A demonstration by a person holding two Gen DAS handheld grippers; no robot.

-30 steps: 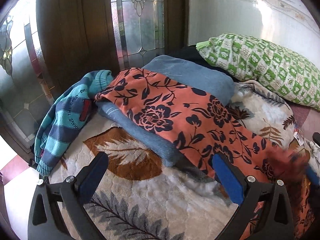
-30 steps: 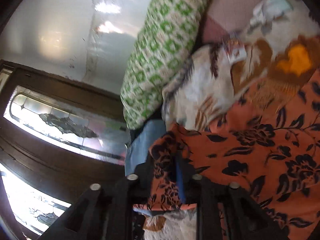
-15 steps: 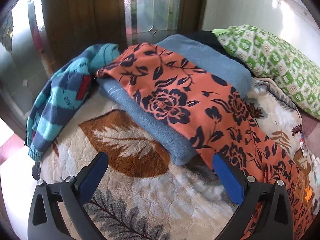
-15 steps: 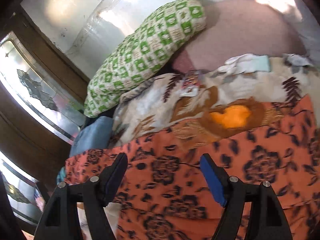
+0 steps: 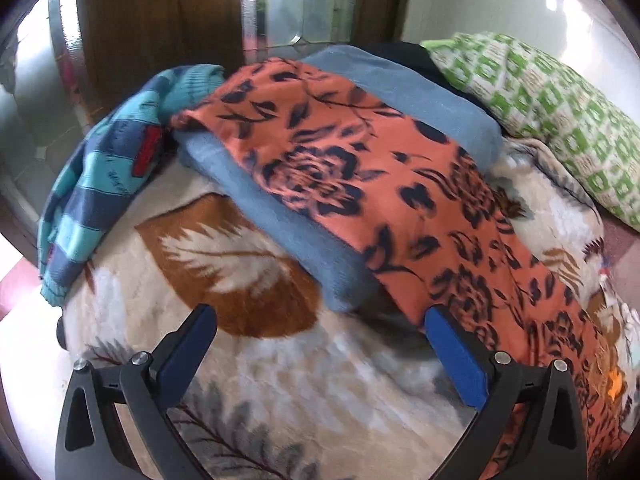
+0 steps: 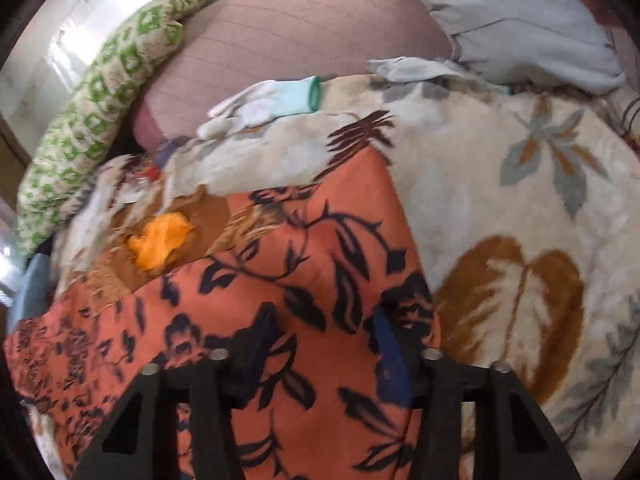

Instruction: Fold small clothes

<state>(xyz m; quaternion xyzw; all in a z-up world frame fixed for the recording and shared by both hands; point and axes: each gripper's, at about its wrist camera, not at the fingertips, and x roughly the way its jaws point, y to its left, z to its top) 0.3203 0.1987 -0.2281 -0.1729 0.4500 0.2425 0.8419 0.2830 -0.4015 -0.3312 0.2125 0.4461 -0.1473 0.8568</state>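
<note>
L hand-held gripper: jaws apart, nothing between, over leaf-print blanket | R hand-held gripper: jaws closing, orange floral garment between them | garment runs 11 o'clock over folded blue towel | striped sweater at 10 | green pillow at 2

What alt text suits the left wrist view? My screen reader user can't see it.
An orange floral garment drapes over a folded blue cloth on a leaf-print blanket, with the open left gripper hovering empty above the blanket.

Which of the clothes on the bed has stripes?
The teal and navy sweater, bunched at the bed's left edge. The orange cloth has black flowers; the folded blue one is plain.
</note>
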